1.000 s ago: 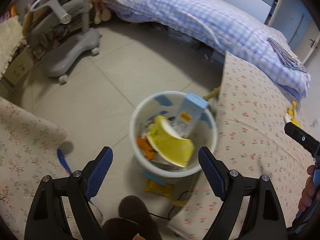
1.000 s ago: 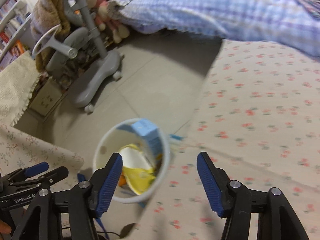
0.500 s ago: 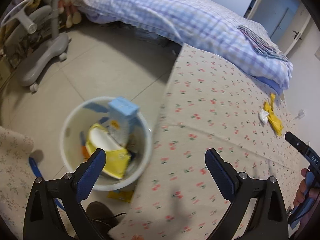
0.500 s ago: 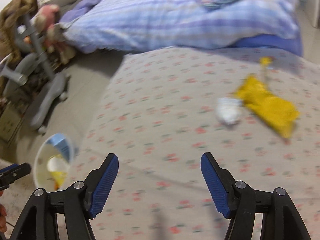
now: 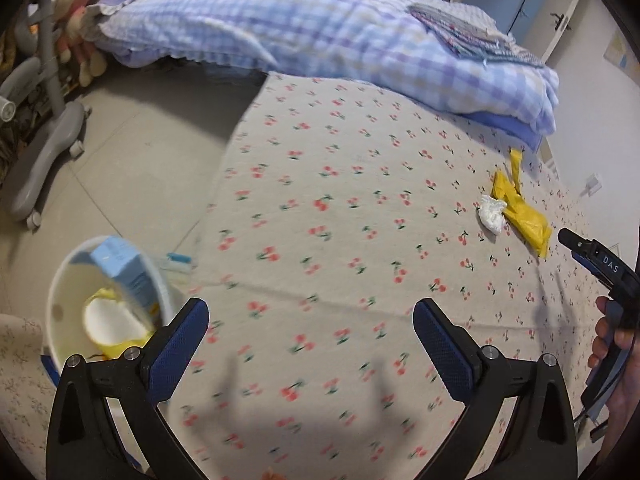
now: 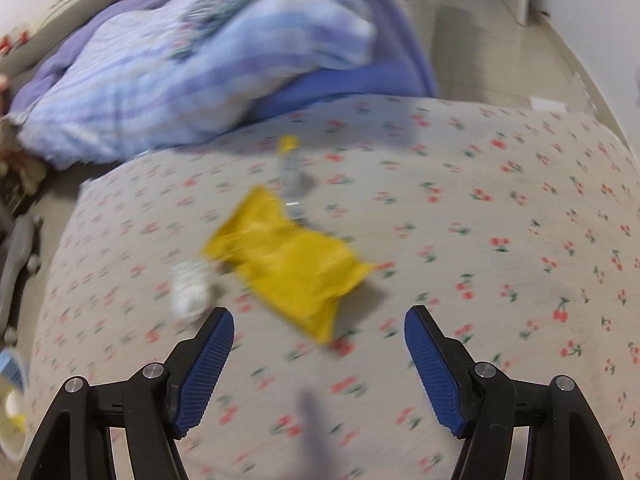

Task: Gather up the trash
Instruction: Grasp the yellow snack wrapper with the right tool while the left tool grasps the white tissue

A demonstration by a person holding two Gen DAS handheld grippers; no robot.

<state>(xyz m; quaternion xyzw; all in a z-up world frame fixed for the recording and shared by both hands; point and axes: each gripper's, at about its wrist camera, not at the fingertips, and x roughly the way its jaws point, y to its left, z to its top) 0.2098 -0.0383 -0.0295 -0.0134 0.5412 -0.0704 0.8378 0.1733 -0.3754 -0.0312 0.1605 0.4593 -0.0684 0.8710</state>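
Observation:
A yellow wrapper (image 6: 292, 268) and a crumpled white tissue (image 6: 190, 290) lie on the cherry-print sheet (image 6: 500, 200), just ahead of my right gripper (image 6: 319, 314). Its jaws stand apart with nothing between them. Behind the wrapper lies a small clear scrap with a yellow end (image 6: 290, 168). In the left wrist view the same wrapper (image 5: 520, 210) and tissue (image 5: 491, 212) sit far right. My left gripper (image 5: 310, 308) hangs over the sheet, its jaws opening and empty. The white bin (image 5: 64, 312) at lower left holds a blue carton (image 5: 120, 268) and a yellow bowl.
A checked blue quilt (image 5: 320, 28) is heaped at the far end of the bed. A grey chair base (image 5: 44, 152) stands on the tiled floor at left. A hand (image 5: 612, 344) holding the other tool shows at the right edge.
Both views have swung from the bin on the floor to the bed. The bin has slid to the lower left. The wrapper and tissue have come close to the right gripper. The left jaws have spread.

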